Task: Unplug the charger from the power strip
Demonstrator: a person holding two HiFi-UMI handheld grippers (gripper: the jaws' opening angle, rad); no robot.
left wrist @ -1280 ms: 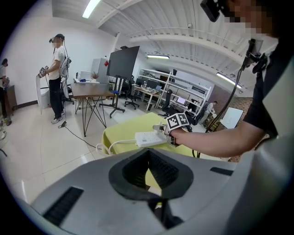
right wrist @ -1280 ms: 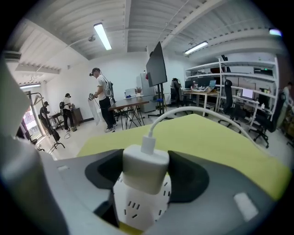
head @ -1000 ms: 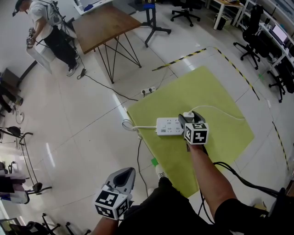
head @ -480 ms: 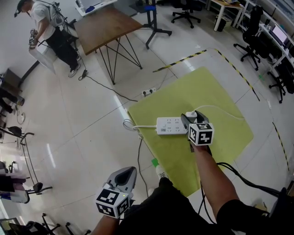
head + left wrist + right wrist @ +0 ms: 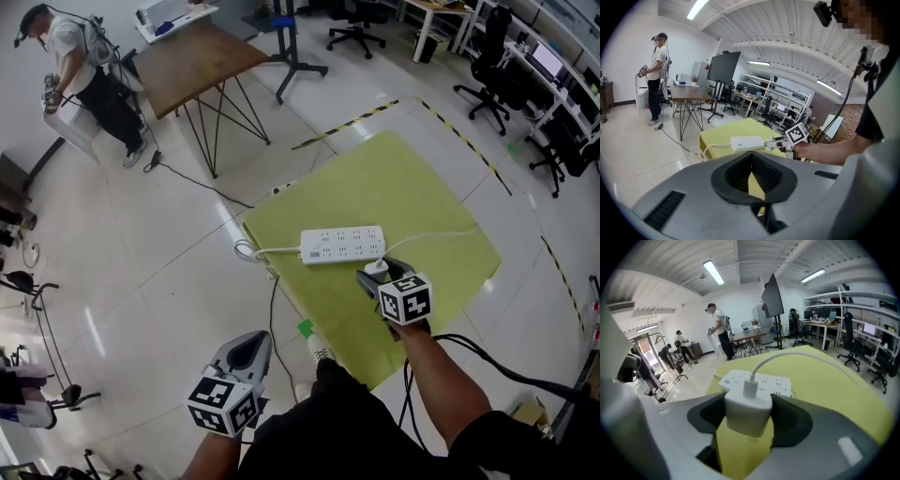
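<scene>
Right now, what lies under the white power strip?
The power strip lies flat on the yellow cloth. What the cloth covers cannot be seen. The charger, held by the right gripper, is out of the strip, not under it.

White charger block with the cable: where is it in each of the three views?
Head view: white charger block just right of centre, below the white power strip.
Left gripper view: tiny, right of the strip.
Right gripper view: centre, between the fingers.
Shared landmark: the strip.
</scene>
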